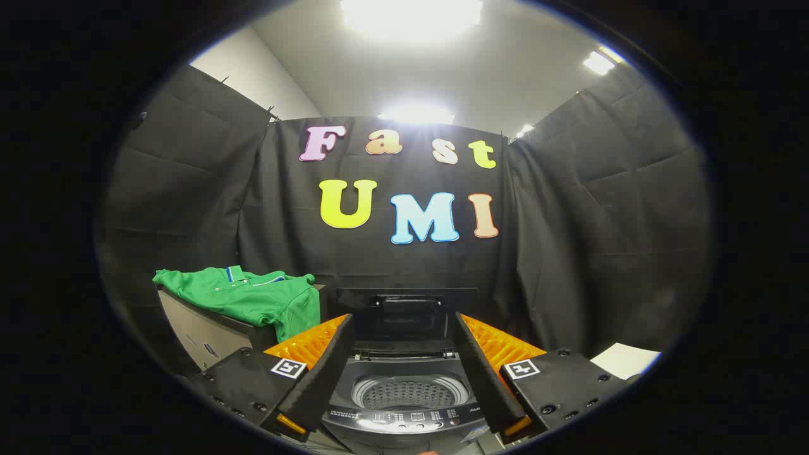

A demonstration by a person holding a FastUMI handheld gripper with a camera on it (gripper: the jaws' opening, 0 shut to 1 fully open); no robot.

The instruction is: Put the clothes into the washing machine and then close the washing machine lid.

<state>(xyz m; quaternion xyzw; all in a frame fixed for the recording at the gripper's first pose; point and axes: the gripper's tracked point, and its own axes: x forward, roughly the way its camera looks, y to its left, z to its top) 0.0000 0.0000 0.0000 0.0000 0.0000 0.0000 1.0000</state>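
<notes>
So the washing machine [404,392] sits straight ahead with its lid [404,316] flipped up and the drum [409,393] looking empty, so I'd say we're right at the start, nothing loaded yet. The green shirt [249,298] is draped over a grey cabinet [202,332] just beside the machine. The gripper [404,373] is spread wide, holding nothing, so next up it probably needs to swing over and pinch that shirt.

A grey cabinet [202,328] stands to the left, against the black cloth wall [607,240]. Ceiling lights [411,16] glare white overhead, another strip [598,62] glowing off to the right. A pale sheet [626,360] lies low on the right.
</notes>
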